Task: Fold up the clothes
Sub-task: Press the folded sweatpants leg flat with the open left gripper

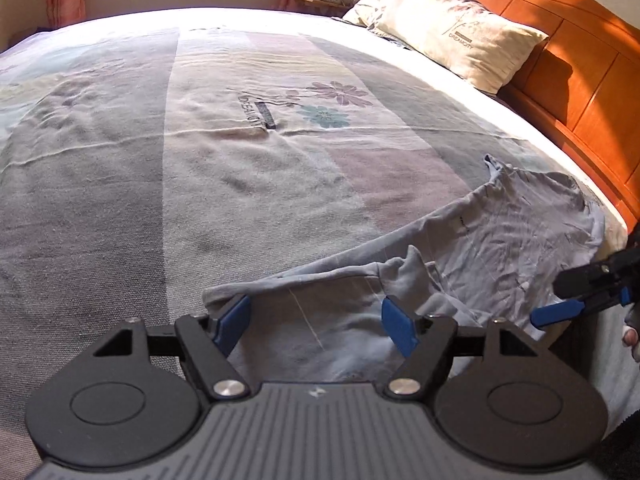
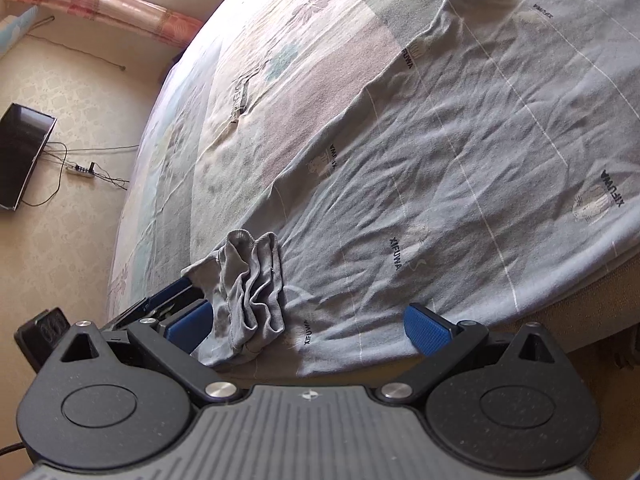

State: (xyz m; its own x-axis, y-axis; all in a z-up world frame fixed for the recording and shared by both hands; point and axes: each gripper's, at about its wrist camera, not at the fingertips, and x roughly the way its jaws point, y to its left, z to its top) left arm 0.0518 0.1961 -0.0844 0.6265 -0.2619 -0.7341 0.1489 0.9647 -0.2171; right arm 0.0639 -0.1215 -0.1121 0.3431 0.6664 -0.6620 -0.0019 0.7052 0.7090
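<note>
A grey-blue T-shirt (image 1: pixel 512 248) with small "XIFUWA" prints lies wrinkled on the bed, close to the near edge by the headboard end. In the left wrist view my left gripper (image 1: pixel 316 326) is open low over the shirt's near end, its left pad at the cloth's corner. A bunched sleeve (image 2: pixel 248 292) stands up in folds beside the left finger of my right gripper (image 2: pixel 308 328), which is open over the shirt's (image 2: pixel 460 152) edge. The right gripper (image 1: pixel 564 298) also shows at the right of the left wrist view. One blue fingertip (image 2: pixel 170 292) of the left gripper shows beside the sleeve.
The bed carries a striped floral sheet (image 1: pixel 200 140), with two pillows (image 1: pixel 460 24) against an orange wooden headboard (image 1: pixel 580 88). Past the bed's far side are beige floor, a dark screen (image 2: pixel 22 152) and a power strip (image 2: pixel 80 170) with cables. A person's fingers (image 1: pixel 632 338) show at the right edge.
</note>
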